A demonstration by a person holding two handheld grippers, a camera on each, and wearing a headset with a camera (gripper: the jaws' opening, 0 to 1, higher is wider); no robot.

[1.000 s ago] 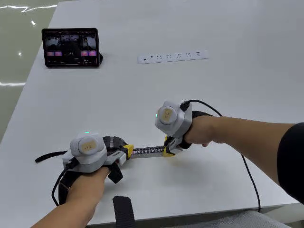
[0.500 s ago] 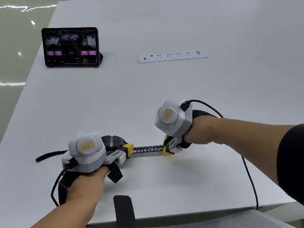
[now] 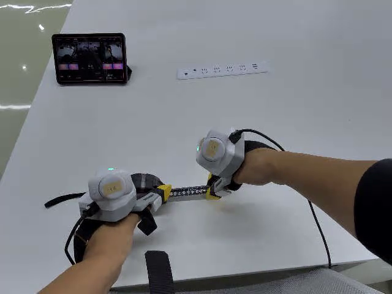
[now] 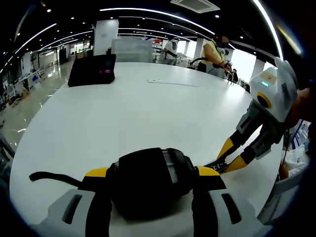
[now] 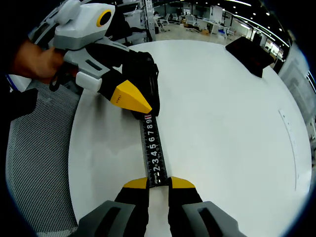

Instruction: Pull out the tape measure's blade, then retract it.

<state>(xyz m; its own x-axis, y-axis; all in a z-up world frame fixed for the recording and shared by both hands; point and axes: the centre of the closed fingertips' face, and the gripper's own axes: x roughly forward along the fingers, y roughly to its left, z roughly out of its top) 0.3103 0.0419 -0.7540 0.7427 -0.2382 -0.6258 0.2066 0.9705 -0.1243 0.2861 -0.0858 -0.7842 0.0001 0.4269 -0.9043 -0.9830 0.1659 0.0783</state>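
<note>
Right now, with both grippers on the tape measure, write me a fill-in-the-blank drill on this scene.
The left gripper is shut on the tape measure's ____ case.
The right gripper is ____ on the free end of the blade.
Farther off on the table, a white power strip lies to the right of a dark ____.
Missing words: black; shut; tablet.

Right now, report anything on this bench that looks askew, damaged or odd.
Nothing stands out. The left tongs clamp the tape measure, and its blade runs straight and flat, unkinked, to the right tongs. The tablet and power strip sit intact on the table.
</note>
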